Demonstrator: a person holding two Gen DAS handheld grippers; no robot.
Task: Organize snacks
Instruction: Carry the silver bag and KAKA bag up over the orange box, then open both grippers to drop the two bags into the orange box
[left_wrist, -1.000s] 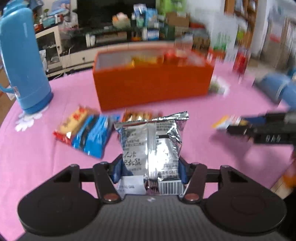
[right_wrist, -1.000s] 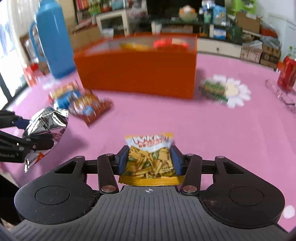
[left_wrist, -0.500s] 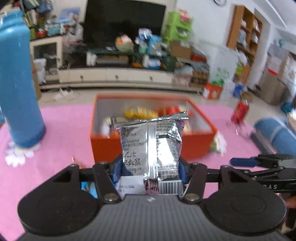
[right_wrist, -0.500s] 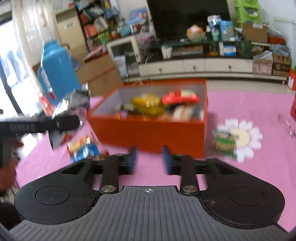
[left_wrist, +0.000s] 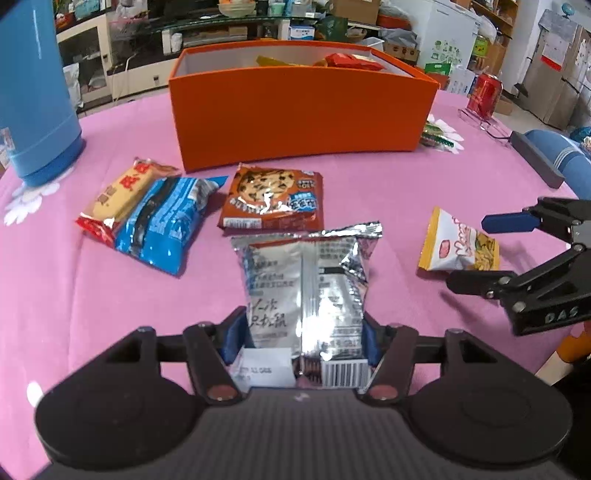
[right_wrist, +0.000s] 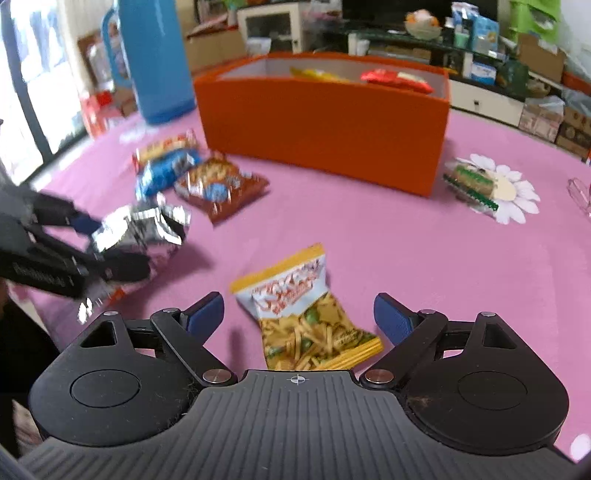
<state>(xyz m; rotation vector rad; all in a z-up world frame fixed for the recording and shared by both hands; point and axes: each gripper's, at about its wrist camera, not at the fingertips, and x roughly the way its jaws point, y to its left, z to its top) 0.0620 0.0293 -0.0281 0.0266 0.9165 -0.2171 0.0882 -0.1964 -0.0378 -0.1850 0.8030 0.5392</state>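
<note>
Left wrist view: the left hand-held gripper (left_wrist: 301, 338) has the silver foil packet (left_wrist: 306, 280) between its blue pads, which touch the packet's lower edges; its jaws are opening, so the pinch is loosening. The right wrist view shows the right hand-held gripper (right_wrist: 298, 317) with jaws opening and standing wide. The yellow snack bag (right_wrist: 306, 310) lies flat on the pink worktop (right_wrist: 406, 243) between the pads, touched by neither.

Progress, as judged: the orange box (left_wrist: 303, 107) already contains several packets, visible above its rim. Five packets remain outside it: the two at the grippers, plus the cookie packet (left_wrist: 273, 195), the blue packet (left_wrist: 162, 221) and the red-and-yellow packet (left_wrist: 122, 188) overlapping it, all near the front wall of the box. The task is partly done.
</note>
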